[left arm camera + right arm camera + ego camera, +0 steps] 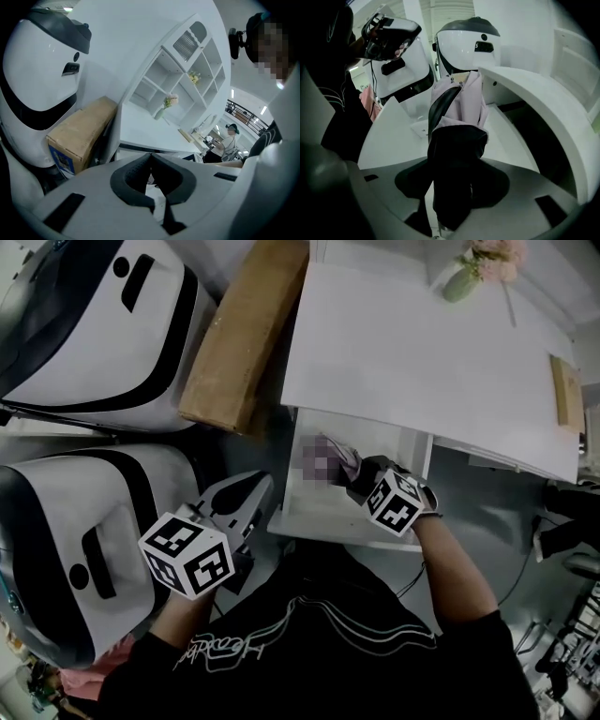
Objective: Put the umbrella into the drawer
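Note:
A folded pink umbrella [343, 458] with a dark sleeve at its near end hangs just above the open white drawer [348, 538] under the desk. My right gripper [354, 471] is shut on it and points steeply down. In the right gripper view the umbrella [459, 108] runs away from the jaws of that gripper [452, 180], over the drawer's floor [506, 145]. My left gripper [262, 487] hovers at the drawer's left front corner, apart from the umbrella. Its jaw tips meet with nothing between them [150, 156].
The white desk top [422, 352] overhangs the back of the drawer. A cardboard box [244, 329] lies left of the desk. Two large white-and-black shells [103, 324] [75, 549] stand at the left. A vase of flowers [464, 277] and a wooden block [565, 390] sit on the desk.

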Tool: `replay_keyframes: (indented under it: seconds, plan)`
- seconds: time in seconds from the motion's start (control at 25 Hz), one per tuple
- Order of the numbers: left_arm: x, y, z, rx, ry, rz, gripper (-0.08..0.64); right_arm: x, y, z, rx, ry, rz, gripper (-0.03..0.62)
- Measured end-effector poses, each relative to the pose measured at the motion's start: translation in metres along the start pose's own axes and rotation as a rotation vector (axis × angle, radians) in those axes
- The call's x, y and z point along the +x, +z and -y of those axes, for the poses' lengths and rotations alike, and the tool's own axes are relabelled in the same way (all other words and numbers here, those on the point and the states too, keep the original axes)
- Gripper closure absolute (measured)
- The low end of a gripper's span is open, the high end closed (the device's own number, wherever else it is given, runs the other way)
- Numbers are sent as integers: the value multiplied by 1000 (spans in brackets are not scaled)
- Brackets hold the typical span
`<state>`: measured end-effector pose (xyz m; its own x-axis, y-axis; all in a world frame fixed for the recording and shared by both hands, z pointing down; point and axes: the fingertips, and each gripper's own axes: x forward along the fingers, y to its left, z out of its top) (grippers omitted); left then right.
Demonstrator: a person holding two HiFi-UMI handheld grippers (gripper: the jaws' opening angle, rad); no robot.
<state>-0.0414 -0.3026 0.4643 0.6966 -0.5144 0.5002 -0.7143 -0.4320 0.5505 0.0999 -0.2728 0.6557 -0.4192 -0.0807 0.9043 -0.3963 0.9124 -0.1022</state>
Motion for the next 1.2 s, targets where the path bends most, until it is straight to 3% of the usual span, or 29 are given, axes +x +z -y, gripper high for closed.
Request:
replay_keyframes:
  seconds: [0.48,0.8,1.2]
  plan:
    - [13,-11,-31,-38,32,-36,540,71,-36,28,-37,-13,-194,364]
    - [17,-13,-40,-50,36,-43,540,100,-49,31,-42,-53,-230,364]
    - [14,-22,-51,-58,46,-58,540,109,-50,31,-51,-26,-220,359]
